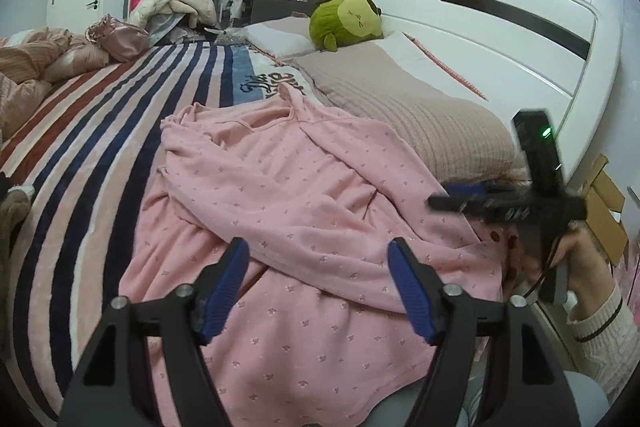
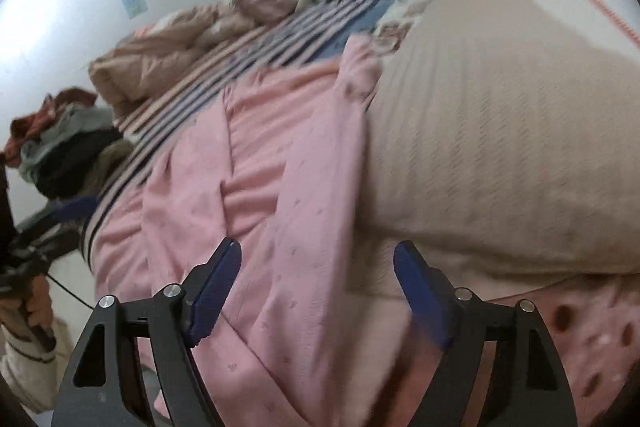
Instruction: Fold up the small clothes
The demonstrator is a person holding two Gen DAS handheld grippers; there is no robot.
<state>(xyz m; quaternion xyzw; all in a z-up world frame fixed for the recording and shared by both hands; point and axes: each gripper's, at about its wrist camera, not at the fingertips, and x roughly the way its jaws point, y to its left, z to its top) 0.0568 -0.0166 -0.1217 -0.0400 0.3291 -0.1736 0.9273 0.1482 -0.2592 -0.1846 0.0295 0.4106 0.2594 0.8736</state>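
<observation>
A small pink garment (image 1: 288, 211) with a fine print lies rumpled on the striped bedspread (image 1: 120, 115), partly folded over itself, its neckline toward the pillows. My left gripper (image 1: 318, 247) is open and empty, just above the garment's near part. My right gripper (image 2: 318, 251) is open and empty over the garment's right edge (image 2: 280, 195), beside the beige pillow (image 2: 500, 131). In the left wrist view the right gripper (image 1: 500, 203) is seen from the side at the garment's right edge, blurred.
A beige pillow (image 1: 400, 107) and a green plush toy (image 1: 344, 19) lie by the white headboard (image 1: 500, 27). A crumpled quilt (image 1: 24, 67) and a pink bag (image 1: 120, 39) sit at the far side. A pile of clothes (image 2: 64, 147) lies left.
</observation>
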